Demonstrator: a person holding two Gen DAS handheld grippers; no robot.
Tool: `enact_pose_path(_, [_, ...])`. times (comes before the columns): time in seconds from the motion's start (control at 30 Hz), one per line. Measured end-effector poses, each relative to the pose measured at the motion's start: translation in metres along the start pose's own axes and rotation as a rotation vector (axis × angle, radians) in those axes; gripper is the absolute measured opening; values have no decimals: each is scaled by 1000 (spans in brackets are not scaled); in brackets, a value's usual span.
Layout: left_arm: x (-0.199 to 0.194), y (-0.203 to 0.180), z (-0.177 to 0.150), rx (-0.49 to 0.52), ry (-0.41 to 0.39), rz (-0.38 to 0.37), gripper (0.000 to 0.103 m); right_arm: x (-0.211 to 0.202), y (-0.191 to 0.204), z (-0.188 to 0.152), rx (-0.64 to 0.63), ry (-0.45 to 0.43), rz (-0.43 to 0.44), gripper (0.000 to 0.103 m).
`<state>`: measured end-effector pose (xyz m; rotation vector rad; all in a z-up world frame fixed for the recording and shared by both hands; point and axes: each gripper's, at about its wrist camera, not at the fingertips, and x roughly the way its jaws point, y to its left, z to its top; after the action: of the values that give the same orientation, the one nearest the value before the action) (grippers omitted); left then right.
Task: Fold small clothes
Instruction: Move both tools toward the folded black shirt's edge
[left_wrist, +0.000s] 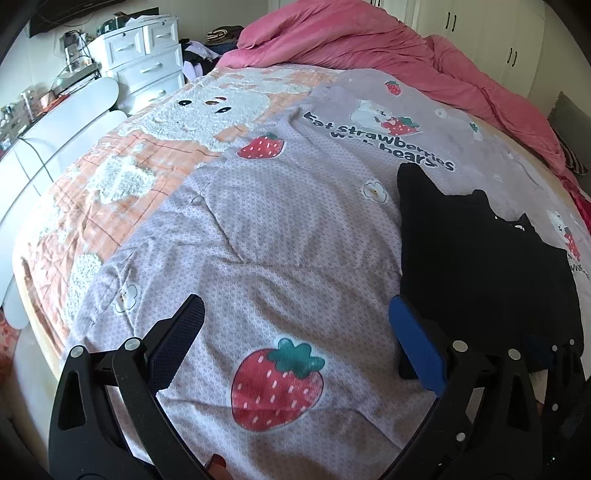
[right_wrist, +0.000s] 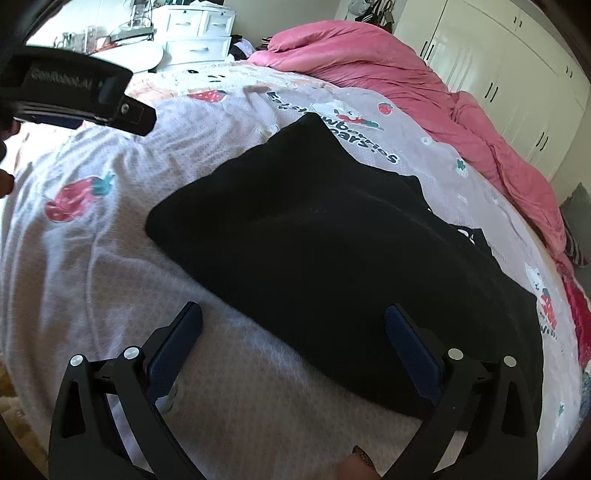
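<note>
Black garment (right_wrist: 314, 236), apparently folded at least once into a broad dark slab, lies flat on the strawberry-print bedspread (right_wrist: 110, 295) toward the right half of the bed; its fabric is so dark that seams, sleeves and layers cannot be made out. Right gripper (right_wrist: 293, 339) hovers at the garment's near edge with its jaws spread wide and nothing between them: the right blue-padded finger (right_wrist: 410, 350) overlaps the black cloth in the right wrist view, though whether it touches cannot be told, while the left finger stands over bare bedspread. Left gripper (left_wrist: 295, 332) is likewise spread and empty, held over a printed strawberry (left_wrist: 277, 384) to the left of the garment (left_wrist: 480, 258), its right finger just beside the garment's near left corner. In the right wrist view the body of the left gripper appears at upper left, above the bedspread and well apart from the cloth. A crumpled pink duvet (left_wrist: 369, 40) is heaped along the far and right side of the bed, beyond the garment and not touching it. An orange checked blanket (left_wrist: 110, 158) with fluffy white patches covers the left part of the mattress. White drawers (left_wrist: 147, 55) stand behind the bed at left, and white wardrobe doors (right_wrist: 498, 66) at right. Small pale markings at the garment's far right edge are too small to read. A fingertip (right_wrist: 360, 461) is cut off at the lower frame edge.
</note>
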<state>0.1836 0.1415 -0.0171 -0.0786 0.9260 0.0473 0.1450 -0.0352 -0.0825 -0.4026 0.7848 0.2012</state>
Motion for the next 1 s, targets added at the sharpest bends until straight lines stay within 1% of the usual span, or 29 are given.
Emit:
enact_pose_path(0.2, [9,1,5,-5,11,3,94,16,-2,12,-2,-5,-21,99])
enact_pose_path(0.57, [20,-5,13,-6,19,-10,94,31,1,29,-9,-17,-52,99])
enact_pose_path(0.7, [23,-8,14,-3,21,-7,94,28,-5,29,24,-34,-40,98])
enact_pose_path(0.87, [28,-12,16,0,27,-16,94,22,-23,25,119,-67,-25,96])
enact_pose_path(0.9, [29,-12,16,-1,28,-20,94,20,-28,24,141,-75,-18,94])
enact_pose_path(1.0, [32,-14,18,-11,32,-36,94,15,-36,22,187,-98,28,81])
